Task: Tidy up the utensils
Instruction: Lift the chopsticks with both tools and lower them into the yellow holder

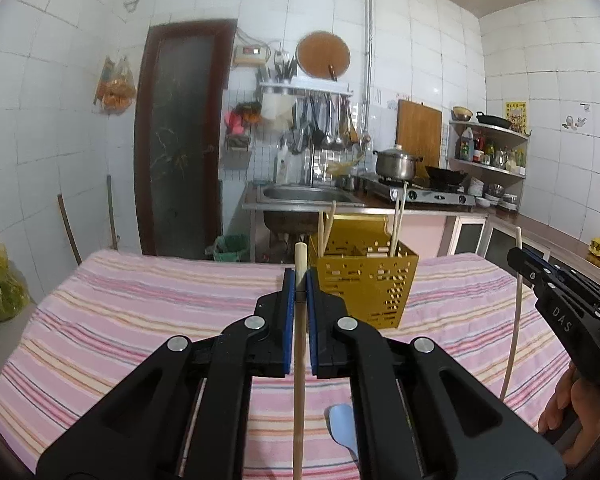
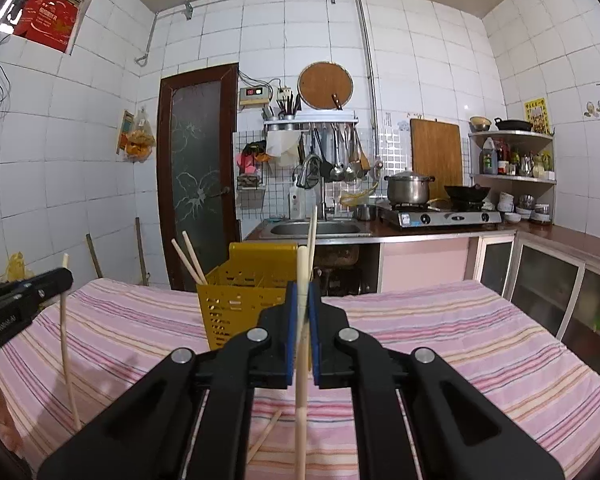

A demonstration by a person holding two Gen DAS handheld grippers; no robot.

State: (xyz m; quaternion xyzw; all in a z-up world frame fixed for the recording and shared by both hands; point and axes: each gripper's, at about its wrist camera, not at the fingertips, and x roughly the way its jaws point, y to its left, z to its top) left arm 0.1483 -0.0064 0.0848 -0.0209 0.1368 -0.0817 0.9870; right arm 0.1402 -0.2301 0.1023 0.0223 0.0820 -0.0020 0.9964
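The left gripper (image 1: pixel 300 286) has its blue pads pressed tight on a long pale wooden chopstick (image 1: pixel 299 360), which stands almost straight up between them. The right gripper (image 2: pixel 303 300) pinches a second pale wooden chopstick (image 2: pixel 301 380) the same way. Both are held above the pink striped cloth (image 1: pixel 140 312), a little in front of the yellow metal basket with small holes (image 1: pixel 364 280). The sticks are thin, smooth and round, so they may slip or swing in the pads if a hand tips too fast. The basket looks light, so a bump from a gripper could push it or knock it over. Three chopsticks already lean inside the basket, and a new one could hit them or the rim and bounce out. In front of the basket, one more loose chopstick (image 2: pixel 266 436) and a light blue spoon (image 1: pixel 342 428) lie on the cloth, under the grippers.
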